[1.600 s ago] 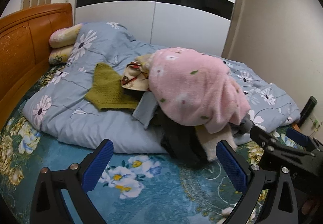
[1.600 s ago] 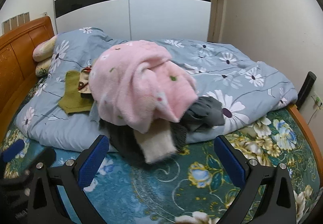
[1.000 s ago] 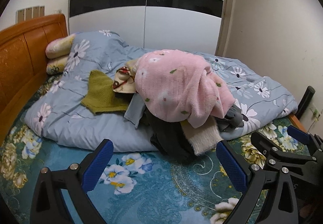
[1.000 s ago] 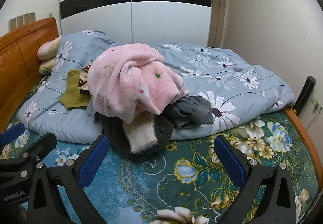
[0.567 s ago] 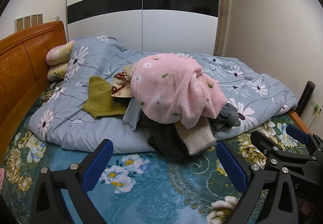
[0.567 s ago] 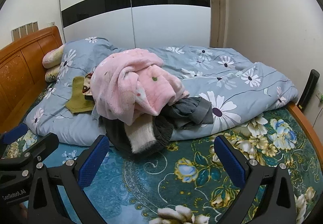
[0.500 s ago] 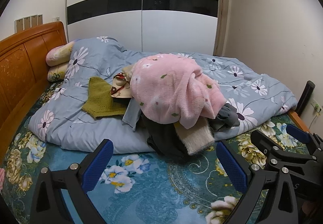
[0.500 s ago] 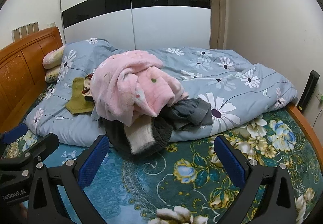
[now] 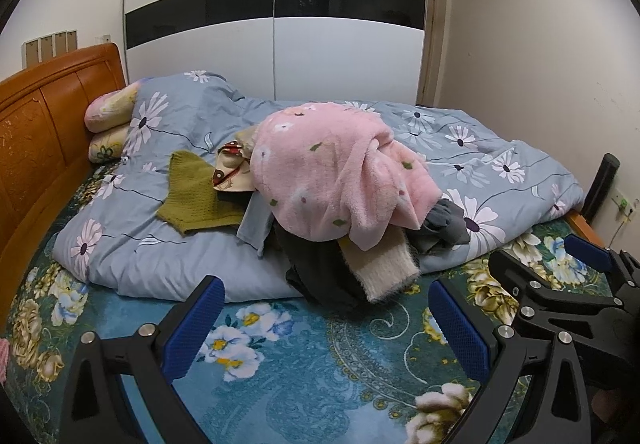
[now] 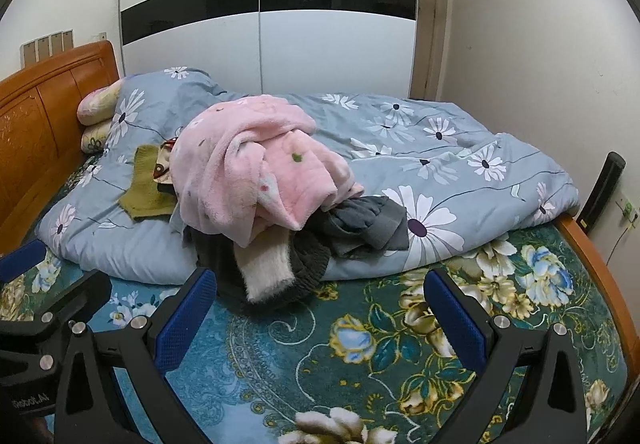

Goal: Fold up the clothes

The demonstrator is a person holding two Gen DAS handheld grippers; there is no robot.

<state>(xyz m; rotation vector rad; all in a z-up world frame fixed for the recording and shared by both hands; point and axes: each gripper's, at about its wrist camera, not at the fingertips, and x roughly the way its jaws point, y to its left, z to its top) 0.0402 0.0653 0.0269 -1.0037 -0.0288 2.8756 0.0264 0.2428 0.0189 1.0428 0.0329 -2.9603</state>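
A heap of clothes lies on the bed: a fluffy pink garment (image 9: pixel 332 175) (image 10: pixel 256 167) on top, over a cream fuzzy piece (image 9: pixel 380 272) (image 10: pixel 266 268), dark grey garments (image 9: pixel 444 224) (image 10: pixel 364 224) and a black one (image 9: pixel 320 272). An olive green knit (image 9: pixel 196 195) (image 10: pixel 146 183) lies flat to the left. My left gripper (image 9: pixel 326 324) is open and empty above the sheet in front of the heap. My right gripper (image 10: pixel 320 312) is open and empty too. The right gripper also shows in the left wrist view (image 9: pixel 560 284).
A grey-blue flowered duvet (image 9: pixel 460 147) (image 10: pixel 440 147) lies bunched across the bed. The floral teal sheet (image 9: pixel 304 364) (image 10: pixel 320 364) covers the near part. A wooden headboard (image 9: pixel 36 131) and pillows (image 9: pixel 108 123) are at left. A white wardrobe (image 9: pixel 276 23) stands behind, a wall at right.
Both grippers have drawn back from the heap, so the clothes look smaller and farther. Both stayed open. The clothes have not moved.
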